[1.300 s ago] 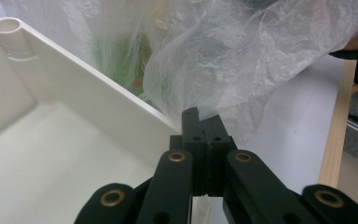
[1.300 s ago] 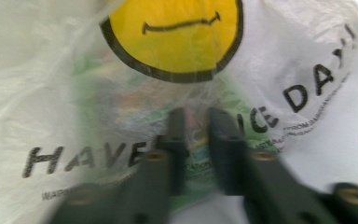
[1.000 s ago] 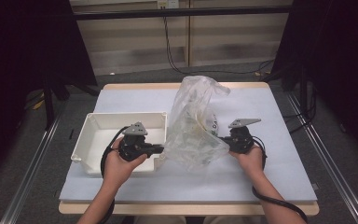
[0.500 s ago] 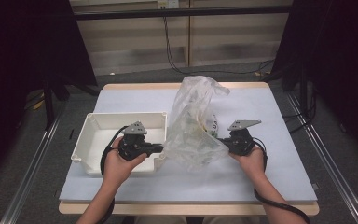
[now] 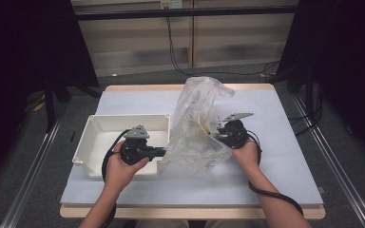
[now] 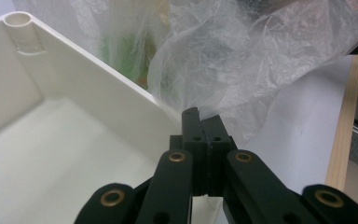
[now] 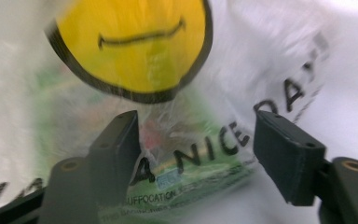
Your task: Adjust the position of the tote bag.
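Pinching crinkled clear plastic bag [image 6: 242, 60], rigid white bin [image 6: 51, 140]

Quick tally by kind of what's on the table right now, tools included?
Plastic bag: 1, clear, printed with a yellow smiley, standing mid-table with a greenish item inside, too blurred to identify
White bin: 1, left of the bag
Tools: 2, left tool shut on the plastic bag, right tool with jaws apart at the bag after just opening
Total: 4
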Available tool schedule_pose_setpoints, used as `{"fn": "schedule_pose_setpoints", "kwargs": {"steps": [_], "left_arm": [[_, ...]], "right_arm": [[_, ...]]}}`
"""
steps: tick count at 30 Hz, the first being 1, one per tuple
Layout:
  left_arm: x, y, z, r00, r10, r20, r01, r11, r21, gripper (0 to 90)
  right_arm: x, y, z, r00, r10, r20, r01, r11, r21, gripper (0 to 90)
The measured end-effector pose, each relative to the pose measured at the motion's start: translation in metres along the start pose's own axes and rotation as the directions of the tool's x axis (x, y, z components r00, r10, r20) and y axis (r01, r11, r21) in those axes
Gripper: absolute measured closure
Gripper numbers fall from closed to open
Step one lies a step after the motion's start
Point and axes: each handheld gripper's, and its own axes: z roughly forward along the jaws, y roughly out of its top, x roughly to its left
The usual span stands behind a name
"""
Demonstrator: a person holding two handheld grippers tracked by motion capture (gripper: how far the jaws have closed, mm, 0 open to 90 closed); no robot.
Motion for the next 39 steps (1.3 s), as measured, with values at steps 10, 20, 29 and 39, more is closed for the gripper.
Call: {"fn": "schedule_pose_setpoints", "kwargs": {"steps": [10,20,29,39], "left_arm": [[0.000,0.001,-0.001,0.9999,0.006,-0.009,-0.006,0.9999,-0.012,90.0],[0.005,0.012,0.010,0.9999,0.010,-0.008,-0.010,0.9999,-0.008,90.0],[0.017,0.023,0.020,0.9998,0.000,-0.019,-0.001,0.9999,-0.012,90.0],[0.025,0.029,0.025,0.9998,-0.008,-0.016,0.008,0.9999,0.008,90.0]], "right_arm": [[-0.008,-0.006,-0.016,0.9989,0.019,-0.044,-0.020,0.9991,-0.038,90.0],[-0.009,-0.045,-0.066,0.9981,0.054,-0.030,-0.056,0.9941,-0.092,90.0],[0.007,-0.066,-0.090,0.9992,0.031,-0.023,-0.033,0.9965,-0.077,87.2],[-0.003,-0.066,-0.117,0.9898,0.079,0.118,-0.061,0.9869,-0.149,41.9]]}}
